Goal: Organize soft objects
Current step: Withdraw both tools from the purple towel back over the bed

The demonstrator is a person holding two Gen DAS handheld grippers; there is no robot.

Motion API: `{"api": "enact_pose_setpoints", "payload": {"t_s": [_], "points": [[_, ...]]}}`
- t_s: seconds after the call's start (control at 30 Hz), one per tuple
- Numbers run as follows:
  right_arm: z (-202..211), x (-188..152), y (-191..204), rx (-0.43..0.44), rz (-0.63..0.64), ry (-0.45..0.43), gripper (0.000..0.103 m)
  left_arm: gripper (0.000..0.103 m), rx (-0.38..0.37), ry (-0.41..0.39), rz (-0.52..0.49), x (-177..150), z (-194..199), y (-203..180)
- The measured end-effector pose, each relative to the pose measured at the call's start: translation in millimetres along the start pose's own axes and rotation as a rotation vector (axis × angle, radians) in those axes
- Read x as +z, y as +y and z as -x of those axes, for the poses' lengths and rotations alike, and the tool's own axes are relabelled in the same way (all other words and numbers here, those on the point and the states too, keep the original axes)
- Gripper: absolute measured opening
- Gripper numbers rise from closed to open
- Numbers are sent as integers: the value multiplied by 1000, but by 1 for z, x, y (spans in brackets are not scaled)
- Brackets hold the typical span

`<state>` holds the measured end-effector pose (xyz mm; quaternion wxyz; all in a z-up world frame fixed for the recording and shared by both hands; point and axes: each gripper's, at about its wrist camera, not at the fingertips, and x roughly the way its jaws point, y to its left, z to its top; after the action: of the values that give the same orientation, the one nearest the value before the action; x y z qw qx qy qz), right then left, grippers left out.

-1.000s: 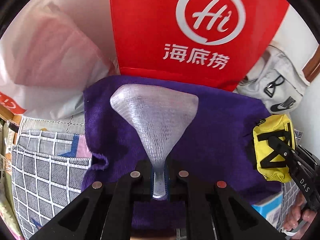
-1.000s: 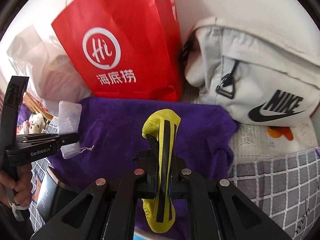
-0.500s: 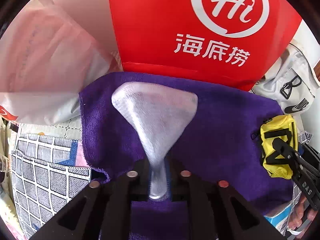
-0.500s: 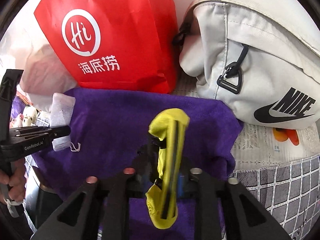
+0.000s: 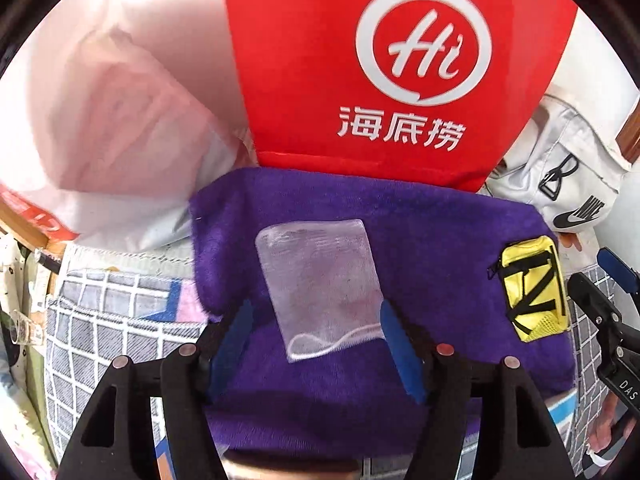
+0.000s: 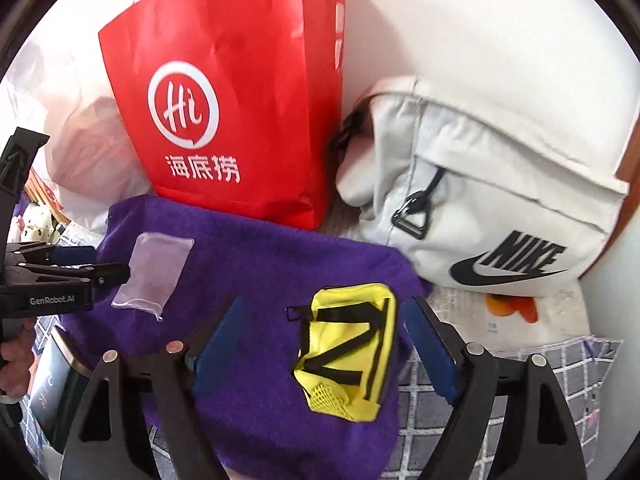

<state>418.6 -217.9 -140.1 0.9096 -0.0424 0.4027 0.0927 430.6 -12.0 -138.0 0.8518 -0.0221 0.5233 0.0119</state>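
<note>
Purple terry towel (image 5: 440,248) — the landmark here, spread flat over a grey-checked bedcover (image 6: 500,392), its far edge pushed up against the foot of a red paper bag (image 5: 360,60).

Mesh pouch (image 5: 320,280), translucent white, drawstring end toward the viewer: lies flat on the towel's left half, well inside its edges. The left gripper (image 5: 316,344) stands over it, jaws apart and opening, blue pads to either side of the pouch's near end with no clear contact; the right pad sits very close to its corner.

Yellow mini pouch (image 6: 348,344), black straps and a mesh pocket: lies flat on the towel's right half, close to the right edge. The right gripper (image 6: 324,344) straddles it, jaws apart and opening, with purple pile showing between each pad and the pouch.

Open room — a broad bare strip of towel between the two pouches, and another along the towel's far edge below the red bag.

Surroundings of the towel:
- left of it, a white plastic bag (image 5: 120,120) with something pink inside, resting against its left corner;
- right of the far corner, a pale grey Nike bag (image 6: 500,200), just beside the red bag;
- beyond the right edge, bedcover with an orange print.
</note>
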Motion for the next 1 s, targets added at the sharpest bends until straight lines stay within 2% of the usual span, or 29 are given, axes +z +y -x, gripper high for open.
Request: {"api": "enact_pose_setpoints", "payload": {"t_s": [0.23,0.33,0.5,0.7,1.0], "points": [[50,-12,6,-22,-31,-76,82,65,4,-67,48,-24,49,19],[72,-24,14,-31,-45,-103,82,65,7,-85,54,-35,57,48],[99,-50,24,19,-90,-78,82,65,5,-141,33,-65,94,57],[126,-91,54,35,-41,-37,82,65,-9,-119,38,-109,119,65],[165,-160,98,160,-26,-22,82,65,-8,-91,50,-189,143,79]]}}
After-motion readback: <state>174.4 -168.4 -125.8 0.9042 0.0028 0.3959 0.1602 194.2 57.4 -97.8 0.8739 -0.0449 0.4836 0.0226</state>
